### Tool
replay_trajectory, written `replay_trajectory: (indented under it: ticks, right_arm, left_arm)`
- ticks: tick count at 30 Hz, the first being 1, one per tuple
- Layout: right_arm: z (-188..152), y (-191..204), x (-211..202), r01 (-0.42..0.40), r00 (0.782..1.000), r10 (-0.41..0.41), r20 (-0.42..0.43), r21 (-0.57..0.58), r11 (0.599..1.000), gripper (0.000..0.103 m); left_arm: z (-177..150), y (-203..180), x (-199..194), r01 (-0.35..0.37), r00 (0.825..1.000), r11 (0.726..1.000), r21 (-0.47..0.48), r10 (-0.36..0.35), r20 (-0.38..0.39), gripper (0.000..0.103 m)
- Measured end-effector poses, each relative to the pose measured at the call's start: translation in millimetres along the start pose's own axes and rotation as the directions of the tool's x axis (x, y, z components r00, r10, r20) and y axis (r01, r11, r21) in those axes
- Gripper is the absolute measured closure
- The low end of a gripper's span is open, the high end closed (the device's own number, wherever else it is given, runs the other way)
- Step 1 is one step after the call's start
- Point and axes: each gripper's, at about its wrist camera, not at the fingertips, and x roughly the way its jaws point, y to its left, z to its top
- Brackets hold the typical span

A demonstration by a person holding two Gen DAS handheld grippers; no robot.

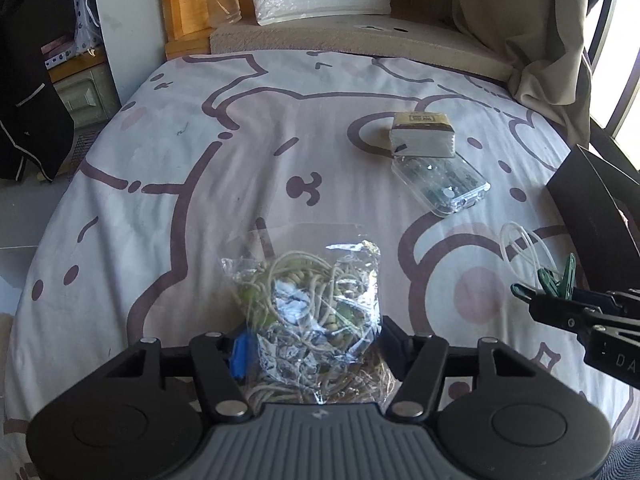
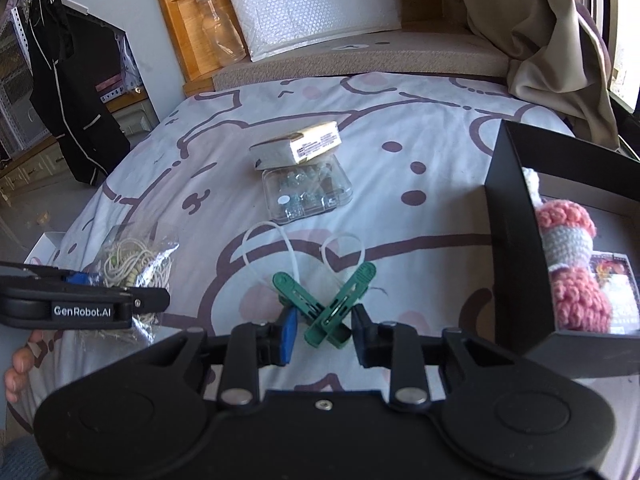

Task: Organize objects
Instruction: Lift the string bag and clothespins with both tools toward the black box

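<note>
A clear plastic bag of beige cord and beads [image 1: 312,300] sits between the fingers of my left gripper [image 1: 316,346], whose pads press on its sides; the same bag [image 2: 136,264] shows at the left of the right wrist view. My right gripper [image 2: 325,330] is shut on two crossed green clothespins [image 2: 340,300] with white cord loops [image 2: 280,248], held just above the bedsheet [image 2: 400,216]. In the left wrist view the clothespins [image 1: 560,280] stick out at the right edge. An open black box [image 2: 516,240] stands to the right with a pink crochet doll [image 2: 568,240] inside.
A clear plastic case [image 1: 440,184] and a paper-wrapped packet [image 1: 424,136] lie mid-bed. Behind the bed are a beige ledge, a glass jar [image 2: 220,32] and a bubble mailer [image 2: 308,4]. A curtain [image 2: 560,60] hangs right, a black garment [image 2: 68,80] left. A person's hand [image 2: 18,372] shows low left.
</note>
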Motion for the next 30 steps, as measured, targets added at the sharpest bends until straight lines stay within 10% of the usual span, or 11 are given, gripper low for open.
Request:
replay_trajectory:
  ticks: [30]
  right_arm:
    - [19, -1, -143, 0.020, 0.992, -0.026, 0.123, 0.048, 0.999, 0.073]
  left_arm:
    - [2, -43, -148, 0.032, 0.990, 0.999, 0.016, -0.034, 0.139, 0.040]
